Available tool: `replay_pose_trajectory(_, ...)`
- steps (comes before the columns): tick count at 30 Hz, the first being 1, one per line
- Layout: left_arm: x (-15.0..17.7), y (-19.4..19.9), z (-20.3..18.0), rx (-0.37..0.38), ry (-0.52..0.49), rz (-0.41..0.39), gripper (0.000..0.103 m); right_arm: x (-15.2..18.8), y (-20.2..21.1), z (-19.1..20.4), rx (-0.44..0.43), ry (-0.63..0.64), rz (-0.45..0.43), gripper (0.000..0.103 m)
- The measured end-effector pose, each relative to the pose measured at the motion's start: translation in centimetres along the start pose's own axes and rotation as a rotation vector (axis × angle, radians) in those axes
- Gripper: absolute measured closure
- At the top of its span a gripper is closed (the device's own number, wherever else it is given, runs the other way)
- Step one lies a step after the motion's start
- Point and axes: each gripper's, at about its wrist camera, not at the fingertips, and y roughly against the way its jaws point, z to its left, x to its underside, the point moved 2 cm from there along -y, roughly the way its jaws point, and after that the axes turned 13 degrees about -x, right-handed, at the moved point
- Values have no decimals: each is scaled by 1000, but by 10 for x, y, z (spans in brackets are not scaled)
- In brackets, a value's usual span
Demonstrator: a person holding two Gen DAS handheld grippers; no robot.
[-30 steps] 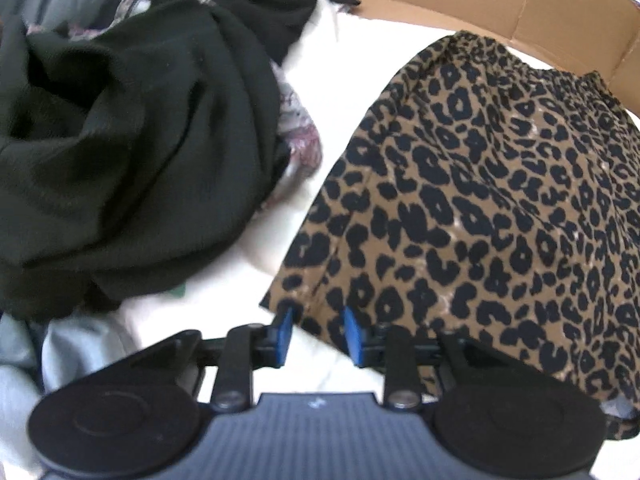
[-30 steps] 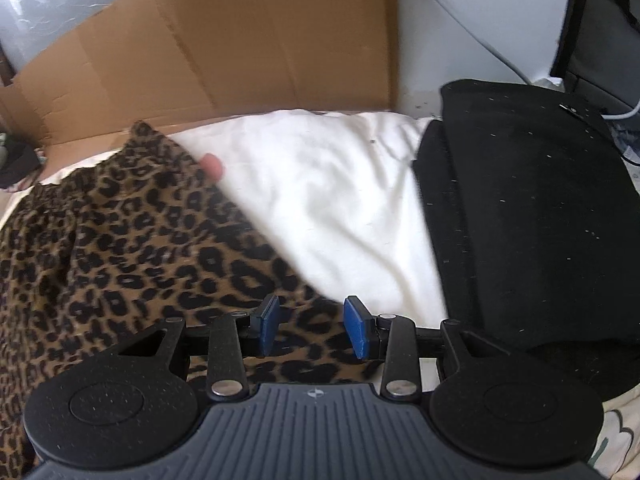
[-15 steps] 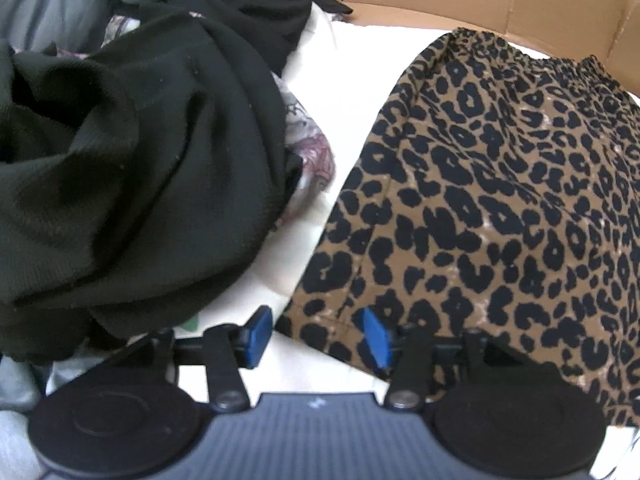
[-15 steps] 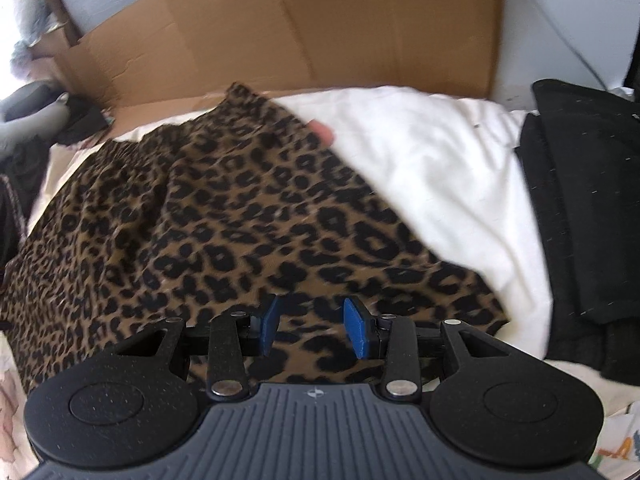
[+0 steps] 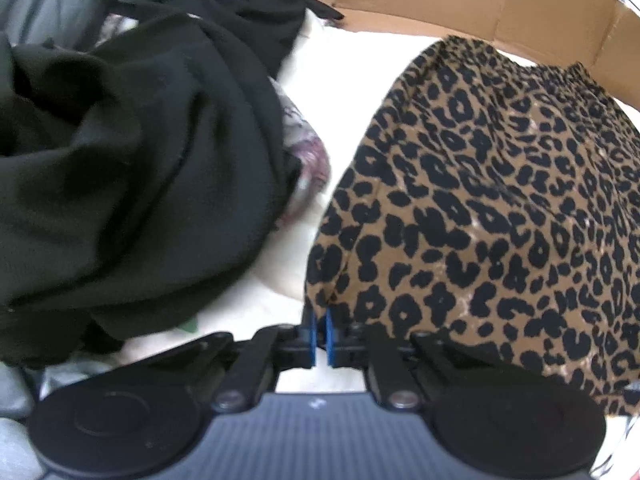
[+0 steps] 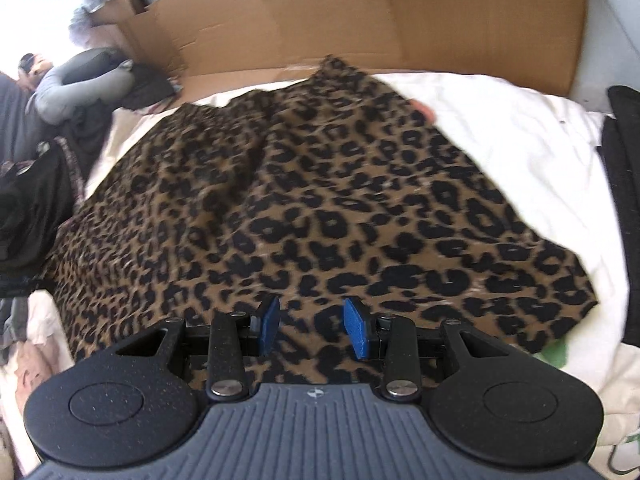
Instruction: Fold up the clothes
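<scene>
Leopard-print skirt (image 5: 500,200), thin and floppy, lies spread on the white bedsheet (image 6: 520,128); my left claw (image 5: 320,336) pinches its seven-o'clock corner, my right claw (image 6: 312,324) hovers apart above the hem.

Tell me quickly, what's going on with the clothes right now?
Left gripper jaws shut on skirt corner. Right gripper jaws open above the skirt. Black pile beside it, not blocking.
</scene>
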Motion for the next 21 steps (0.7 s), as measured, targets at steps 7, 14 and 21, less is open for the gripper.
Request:
replay_pose_trajectory(7,-8,-5,6,-18,23,19,99,6,-16,36,-119,77,60,60)
replay_pose_trajectory(14,-3,4,4,-39,48,34,96,26,-38,83,-246,198,147,60)
replay_pose_trajectory(21,2,8,0,-74,90,86,86,54,-59,99,-213,292,290,61)
